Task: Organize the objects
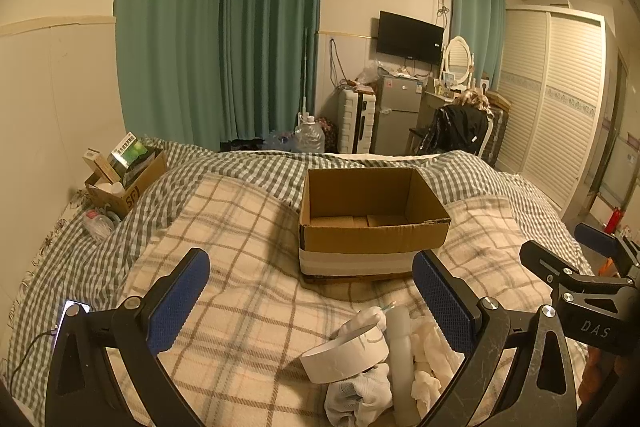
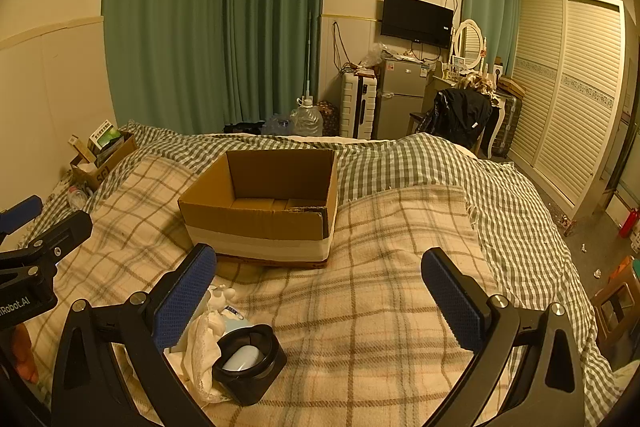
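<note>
An open, empty cardboard box (image 1: 372, 223) with a white band stands on the plaid blanket in the middle of the bed; it also shows in the right wrist view (image 2: 260, 211). My left gripper (image 1: 312, 291) is open, above a white tape roll (image 1: 346, 353), a pale tube (image 1: 401, 351) and crumpled white cloth (image 1: 358, 397). My right gripper (image 2: 320, 287) is open and empty. A black square holder (image 2: 249, 357) with a white oval piece inside lies by its left finger, next to white cloth (image 2: 202, 351).
A smaller cardboard box (image 1: 124, 183) with packets sits at the bed's far left by the wall. A phone on a cable (image 1: 72, 309) lies at the left. Beyond the bed stand a fridge (image 1: 396, 115), a suitcase, a chair and a wardrobe (image 1: 556, 99).
</note>
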A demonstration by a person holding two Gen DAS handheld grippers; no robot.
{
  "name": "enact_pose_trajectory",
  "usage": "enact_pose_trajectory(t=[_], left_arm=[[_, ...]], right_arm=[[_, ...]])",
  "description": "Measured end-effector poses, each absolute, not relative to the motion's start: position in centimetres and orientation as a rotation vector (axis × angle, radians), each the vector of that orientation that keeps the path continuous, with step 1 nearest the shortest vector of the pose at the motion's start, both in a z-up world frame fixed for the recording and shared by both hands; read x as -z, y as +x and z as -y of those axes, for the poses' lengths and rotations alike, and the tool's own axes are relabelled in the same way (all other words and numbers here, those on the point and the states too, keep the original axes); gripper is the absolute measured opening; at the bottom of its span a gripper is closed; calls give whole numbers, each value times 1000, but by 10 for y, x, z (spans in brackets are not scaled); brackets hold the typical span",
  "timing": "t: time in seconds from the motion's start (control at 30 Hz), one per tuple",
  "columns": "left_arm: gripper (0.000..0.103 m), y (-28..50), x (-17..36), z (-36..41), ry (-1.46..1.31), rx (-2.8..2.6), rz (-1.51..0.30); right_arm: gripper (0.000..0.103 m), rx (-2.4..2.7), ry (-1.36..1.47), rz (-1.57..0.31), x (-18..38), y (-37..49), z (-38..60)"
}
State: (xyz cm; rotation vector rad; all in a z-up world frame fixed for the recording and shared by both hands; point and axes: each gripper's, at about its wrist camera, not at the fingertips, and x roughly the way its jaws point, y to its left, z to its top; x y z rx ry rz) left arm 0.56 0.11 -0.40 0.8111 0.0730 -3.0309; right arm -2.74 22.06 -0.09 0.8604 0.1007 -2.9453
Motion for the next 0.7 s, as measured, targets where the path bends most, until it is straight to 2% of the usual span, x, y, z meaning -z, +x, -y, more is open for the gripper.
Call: enact_pose_trajectory(t=[0.7], left_arm=[[103, 8, 11, 3, 898, 3001, -64]], right_arm=[[103, 2918, 836, -125, -7, -14, -216]])
